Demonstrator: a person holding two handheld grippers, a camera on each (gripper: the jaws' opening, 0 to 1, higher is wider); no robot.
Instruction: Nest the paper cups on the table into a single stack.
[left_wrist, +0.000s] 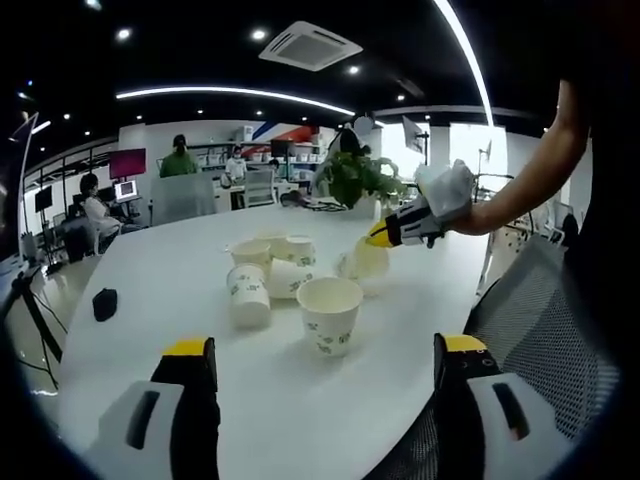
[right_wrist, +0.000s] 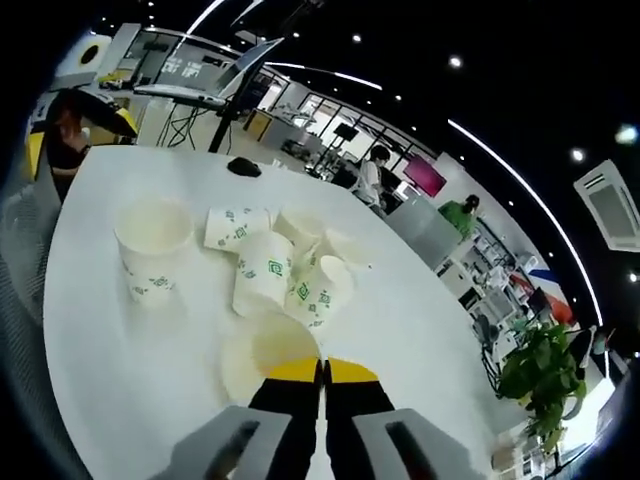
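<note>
Your right gripper (right_wrist: 322, 368) clamped on tilted paper cup (right_wrist: 262, 362) rim; your left gripper (left_wrist: 325, 355) jaws apart, facing upright cup (left_wrist: 329, 314) on white table (left_wrist: 180, 285).

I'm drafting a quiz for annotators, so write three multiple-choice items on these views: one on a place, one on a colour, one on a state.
1. Where is the small black object?
A. Inside a cup
B. On the table, apart from the cups
C. Between the left gripper's jaws

2. What colour is the print on the paper cups?
A. Green
B. Red
C. Blue

3. How does the right gripper stand?
A. Wide open above the table
B. Shut on the black object
C. Shut on the rim of a paper cup

Answers:
1 B: the black object lies on the bare white table, off to one side of the cluster.
2 A: the paper cups carry small green marks.
3 C: the right gripper has its yellow tips pressed together over the rim of the near cup.
</note>
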